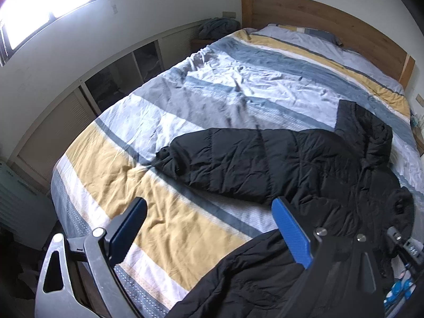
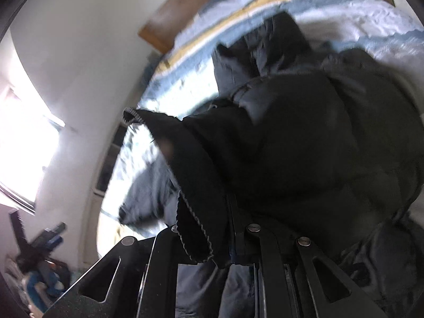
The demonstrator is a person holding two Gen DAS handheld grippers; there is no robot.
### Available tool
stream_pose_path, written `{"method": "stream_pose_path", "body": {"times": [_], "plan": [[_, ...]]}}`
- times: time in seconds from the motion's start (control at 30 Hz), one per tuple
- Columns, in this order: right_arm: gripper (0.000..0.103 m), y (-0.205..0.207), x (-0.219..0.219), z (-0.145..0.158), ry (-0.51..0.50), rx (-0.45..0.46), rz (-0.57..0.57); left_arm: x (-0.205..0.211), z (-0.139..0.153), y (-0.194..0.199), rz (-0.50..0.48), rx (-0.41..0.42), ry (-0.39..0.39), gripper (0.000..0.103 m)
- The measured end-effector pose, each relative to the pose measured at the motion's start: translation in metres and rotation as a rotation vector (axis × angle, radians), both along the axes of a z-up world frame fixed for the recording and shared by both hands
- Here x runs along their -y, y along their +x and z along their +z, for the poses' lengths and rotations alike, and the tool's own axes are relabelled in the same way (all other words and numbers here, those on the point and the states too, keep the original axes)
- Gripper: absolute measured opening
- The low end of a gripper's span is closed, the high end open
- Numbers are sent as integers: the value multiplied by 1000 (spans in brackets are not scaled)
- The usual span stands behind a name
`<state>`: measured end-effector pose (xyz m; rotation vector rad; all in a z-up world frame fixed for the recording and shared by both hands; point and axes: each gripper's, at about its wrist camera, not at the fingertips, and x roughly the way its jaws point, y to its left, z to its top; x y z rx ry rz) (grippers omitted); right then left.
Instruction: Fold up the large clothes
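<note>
Striped, wrinkled bedding (image 1: 212,92) carries a puffy black jacket (image 1: 304,159) near its right edge; left gripper (image 1: 209,228) fingers spread empty, right gripper (image 2: 230,241) fingers clamp the jacket's hem.

place: home bedroom | bed (image 1: 185,137) with striped yellow, grey and white cover ahead of the fingers | wooden headboard (image 1: 331,23) at its far end | window (image 1: 50,5) upper left | low cabinets (image 1: 119,79) along wall

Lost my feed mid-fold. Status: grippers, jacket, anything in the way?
Left gripper open, empty, above bed edge. Right gripper shut on black puffer jacket hem, lifting it. One sleeve spread flat on striped duvet. Nothing blocking.
</note>
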<state>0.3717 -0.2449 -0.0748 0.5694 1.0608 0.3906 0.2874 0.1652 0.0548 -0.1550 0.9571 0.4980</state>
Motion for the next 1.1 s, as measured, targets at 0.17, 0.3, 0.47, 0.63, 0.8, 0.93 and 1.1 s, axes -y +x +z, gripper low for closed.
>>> {"method": "stream_pose_path", "body": {"times": [0.17,0.3,0.47,0.63,0.8,0.93,1.1], "plan": [[21,-7,-33,-34,-124,-59,69,-1,-8,-1,-2,-14,-1,96],[32,-19,-52,-36,-214,-44,114,4,-12,1,-8,-24,-5,96],[57,-15,-66,-34,-267,-10,171,11,-16,3,-6,-33,-5,96],[67,-19,-80,-27,-268,25,239,18,-20,7,4,-43,-2,96],[69,-25,-83,-3,-222,81,310,32,-29,13,-4,-57,-8,96],[69,-27,-58,23,-254,147,296,50,-41,20,-24,-78,-6,96],[69,-18,3,41,-417,215,199,90,-62,34,-96,-93,-38,96]]}}
